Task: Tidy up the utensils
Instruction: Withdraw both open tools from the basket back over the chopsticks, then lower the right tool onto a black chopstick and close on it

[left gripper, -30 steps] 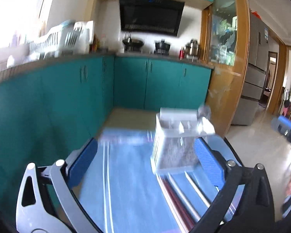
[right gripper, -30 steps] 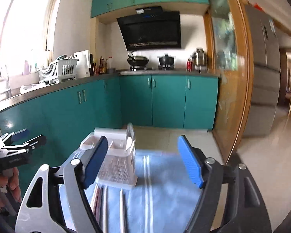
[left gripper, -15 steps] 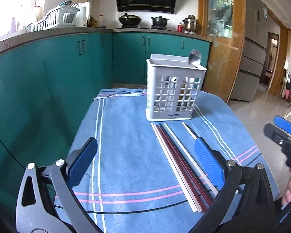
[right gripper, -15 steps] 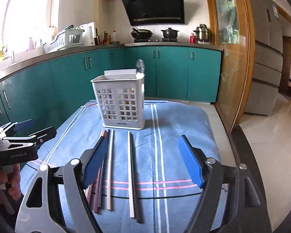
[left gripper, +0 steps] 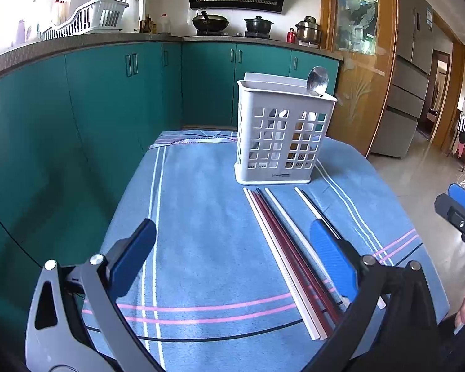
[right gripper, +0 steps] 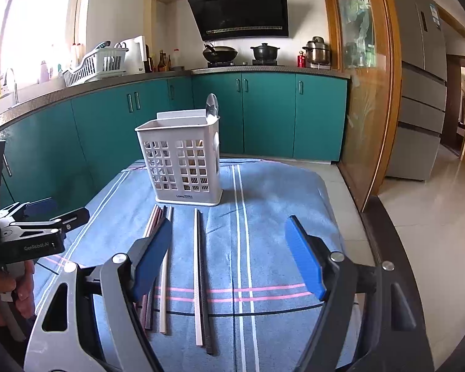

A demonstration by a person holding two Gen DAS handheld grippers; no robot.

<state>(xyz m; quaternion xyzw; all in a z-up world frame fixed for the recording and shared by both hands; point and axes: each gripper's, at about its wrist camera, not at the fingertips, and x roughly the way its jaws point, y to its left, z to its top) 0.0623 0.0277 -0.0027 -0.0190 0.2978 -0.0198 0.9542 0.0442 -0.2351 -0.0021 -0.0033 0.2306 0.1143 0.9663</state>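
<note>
A white slotted utensil holder stands upright in the upper middle of both views, on the blue striped cloth that covers the counter. A metal spoon leans out of the holder's top right corner, bowl up.

Just in front of the holder the chopsticks lie flat on the cloth, running from its base toward the lower edge of the frame. In the left wrist view a tight bundle of white and dark red sticks sits right of centre, with a separate white and black pair a little further right. In the right wrist view the bundle is left of centre and that pair lies near the middle.

The left tool hangs over the cloth with its blue pads wide apart and nothing between them; its right pad sits in front of the lower ends of the sticks in the picture. The right tool is likewise spread open and empty, with the separate pair lying in the gap below it as seen in the frame, though I cannot tell whether it touches anything.

Each tool shows at the other view's edge, a hand gripping its handle. Teal cabinets and a stove with pots fill the background.
</note>
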